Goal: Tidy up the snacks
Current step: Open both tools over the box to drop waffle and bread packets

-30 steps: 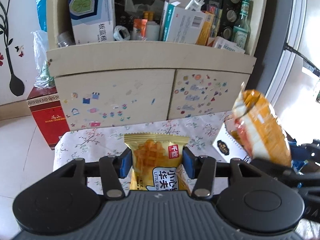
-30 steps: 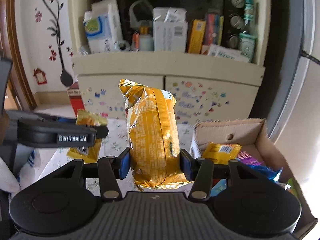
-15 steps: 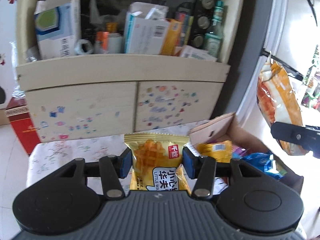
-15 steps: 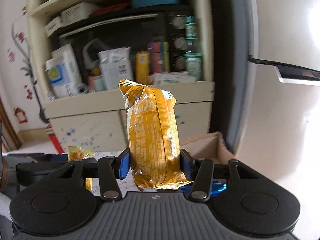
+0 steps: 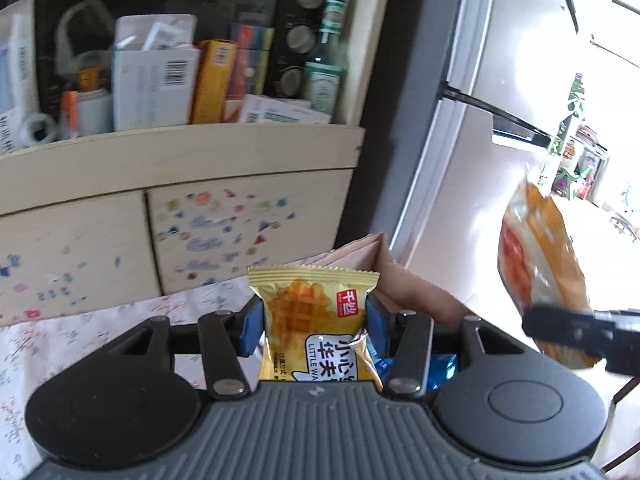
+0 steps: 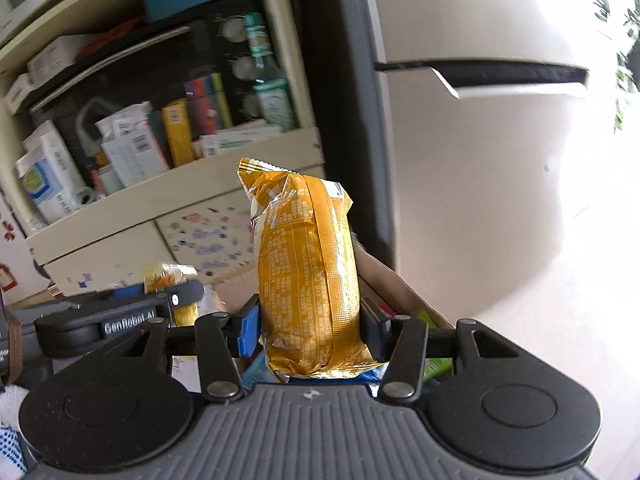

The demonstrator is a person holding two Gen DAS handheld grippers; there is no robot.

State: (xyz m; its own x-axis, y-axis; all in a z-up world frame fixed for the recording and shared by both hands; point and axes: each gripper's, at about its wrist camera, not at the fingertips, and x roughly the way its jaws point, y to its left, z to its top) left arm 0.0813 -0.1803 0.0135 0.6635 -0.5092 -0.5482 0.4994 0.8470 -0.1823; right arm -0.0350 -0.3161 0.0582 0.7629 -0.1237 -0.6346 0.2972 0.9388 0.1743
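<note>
Carrying two snack packs toward the brown cardboard box (image 5: 400, 280), we risk a crinkly wrapper slipping.
Our left gripper (image 5: 314, 326) is clamped on the small yellow waffle packet (image 5: 312, 320), box just beyond; our right gripper (image 6: 308, 328) pinches the tall orange foil bag (image 6: 308, 276) upright, top-heavy above its pads.

cardboard box (image 5: 404, 284) mostly hidden (contents too), shelf items (image 5: 168, 80) blurred
</note>
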